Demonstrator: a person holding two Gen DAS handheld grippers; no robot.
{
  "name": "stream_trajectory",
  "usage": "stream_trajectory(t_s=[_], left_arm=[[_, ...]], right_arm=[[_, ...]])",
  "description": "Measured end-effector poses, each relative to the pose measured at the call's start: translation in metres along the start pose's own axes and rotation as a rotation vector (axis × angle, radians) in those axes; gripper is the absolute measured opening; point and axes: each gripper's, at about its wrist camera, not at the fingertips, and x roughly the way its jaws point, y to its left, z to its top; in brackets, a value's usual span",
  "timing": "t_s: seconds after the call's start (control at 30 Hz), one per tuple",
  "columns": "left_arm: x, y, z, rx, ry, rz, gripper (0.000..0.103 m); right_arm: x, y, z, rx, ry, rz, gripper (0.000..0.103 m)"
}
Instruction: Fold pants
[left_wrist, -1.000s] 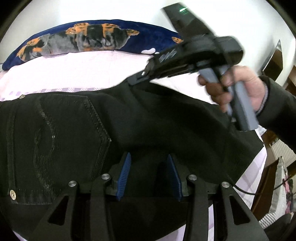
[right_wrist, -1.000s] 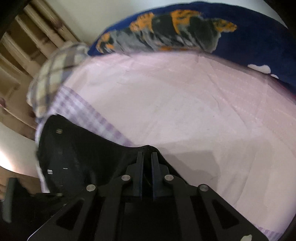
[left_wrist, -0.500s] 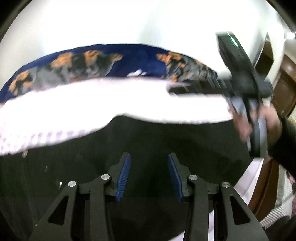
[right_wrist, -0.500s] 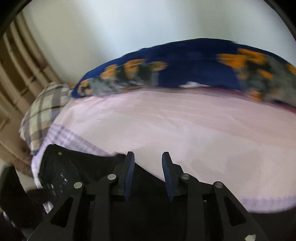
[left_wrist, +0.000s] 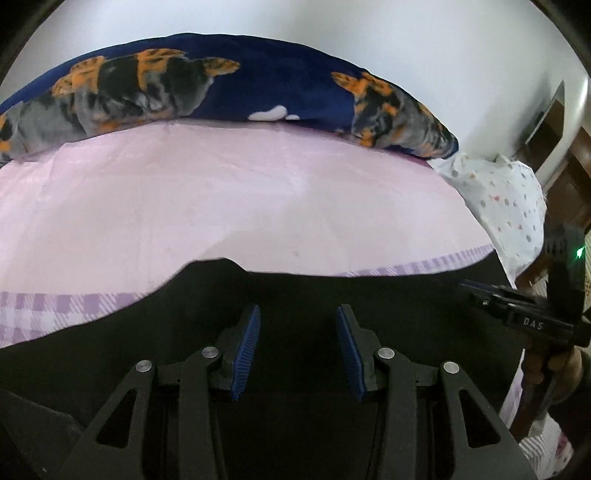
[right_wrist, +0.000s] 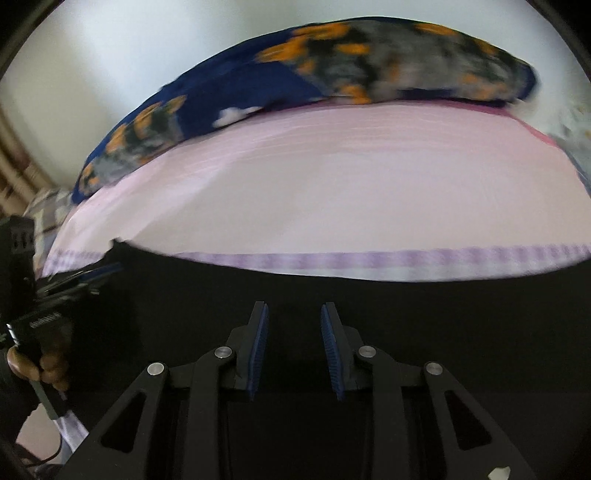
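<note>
— Two claws, and you have both spread apart with nothing in them. Why?

— Your left gripper (left_wrist: 297, 347) and right gripper (right_wrist: 293, 343) hover side by side over the black pants (left_wrist: 369, 295), which lie on the near edge of the pink bedsheet (left_wrist: 229, 199). I think you hold them wide so each can pinch cloth for the next fold.

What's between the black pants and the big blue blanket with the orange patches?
Only pink bedsheet with a purple checked border, bare all the way from the black pants to the blue blanket. The left wrist view shows it most clearly.
</note>
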Motion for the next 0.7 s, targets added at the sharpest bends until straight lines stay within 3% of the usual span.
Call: stream_trajectory(t_s=[0.1, 0.33, 0.57, 0.7], left_arm=[[0.001, 0.000, 0.000, 0.000, -0.007, 0.016, 0.044], [-0.004, -0.017, -0.007, 0.025, 0.025, 0.079, 0.045], [-0.026, -0.047, -0.049, 0.095, 0.046, 0.063, 0.046], [-0.033, -0.063, -0.074, 0.119, 0.074, 0.048, 0.046]], right_arm=[[-0.018, -0.042, 0.000, 0.073, -0.028, -0.036, 0.024], [-0.066, -0.115, -0.024, 0.236, -0.053, -0.161, 0.029], [-0.132, -0.159, -0.075, 0.434, -0.118, -0.179, 0.031], [-0.155, -0.179, -0.109, 0.565, -0.136, -0.145, 0.032]])
